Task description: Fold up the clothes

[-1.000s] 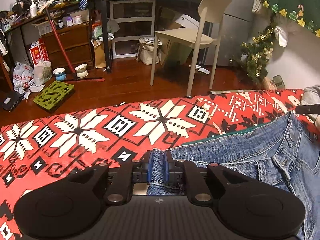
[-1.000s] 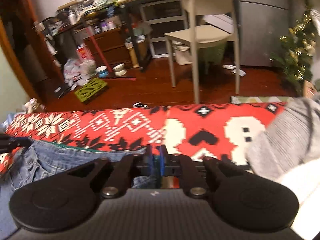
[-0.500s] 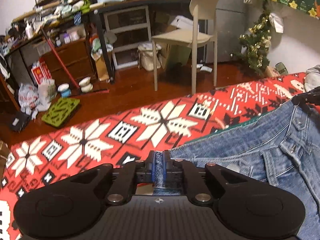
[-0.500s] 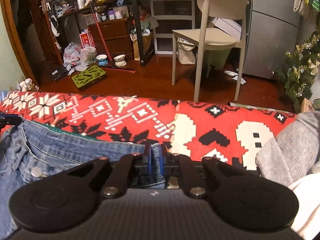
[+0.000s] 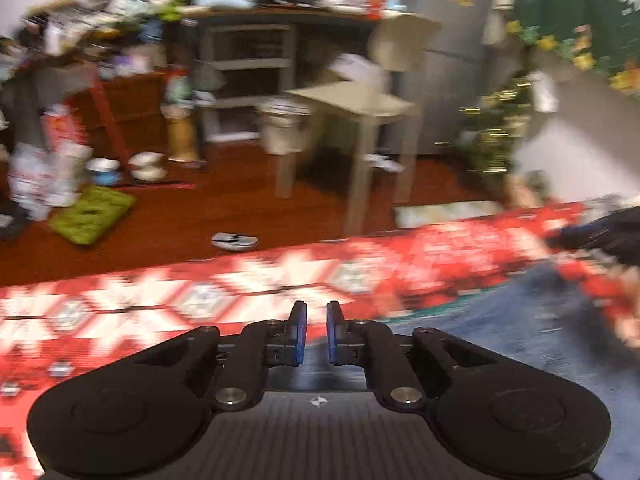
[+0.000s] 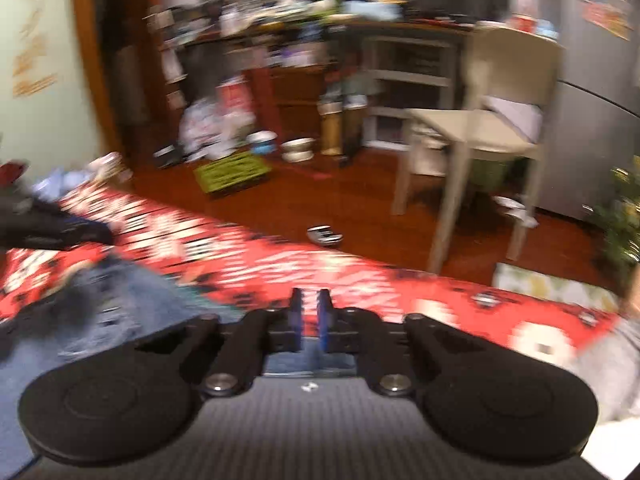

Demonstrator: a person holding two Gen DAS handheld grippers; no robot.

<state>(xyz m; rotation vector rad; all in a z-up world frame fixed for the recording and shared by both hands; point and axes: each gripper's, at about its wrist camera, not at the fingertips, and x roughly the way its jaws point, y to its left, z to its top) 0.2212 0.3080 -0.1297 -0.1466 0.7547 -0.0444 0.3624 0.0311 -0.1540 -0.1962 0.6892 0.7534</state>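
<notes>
My left gripper (image 5: 316, 334) pitches downward over the bed, its blue pads nearly together; denim shows low between them, so it seems pinched on the jeans (image 5: 500, 332), which spread to its right on the red patterned blanket (image 5: 200, 300). My right gripper (image 6: 310, 320) is likewise angled down, jaws closing, denim between them. Both views are blurred. A beige chair (image 6: 480, 128) stands beyond.

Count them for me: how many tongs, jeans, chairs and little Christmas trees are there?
Tongs: 2, the left tongs and the right tongs
Jeans: 1
Chairs: 1
Christmas trees: 1
Total: 5
</notes>
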